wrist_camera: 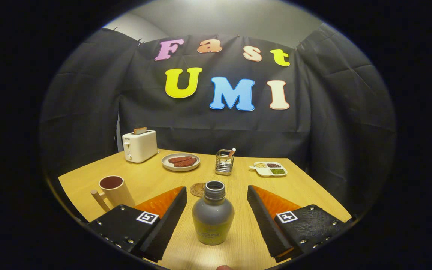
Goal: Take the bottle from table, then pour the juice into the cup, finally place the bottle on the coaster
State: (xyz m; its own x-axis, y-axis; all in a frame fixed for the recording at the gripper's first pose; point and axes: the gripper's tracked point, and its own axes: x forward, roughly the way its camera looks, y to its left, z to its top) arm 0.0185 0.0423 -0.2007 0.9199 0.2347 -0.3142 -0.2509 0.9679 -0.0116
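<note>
A grey bottle (213, 214) with no cap stands upright on the wooden table (306, 191), right between my two fingers. My gripper (216, 192) is open, with a gap on each side of the bottle, neither finger touching it. Just beyond the bottle's neck lies a small round brown coaster (197, 189). A cream cup (115, 190) with a handle and a dark inside stands beyond my left finger, to the left of the bottle.
At the back of the table stand a white toaster (140, 146), a plate with sausages (180, 162), a wire holder (224, 162) and a divided white dish (269, 169) with small foods. Black cloth walls close in the booth.
</note>
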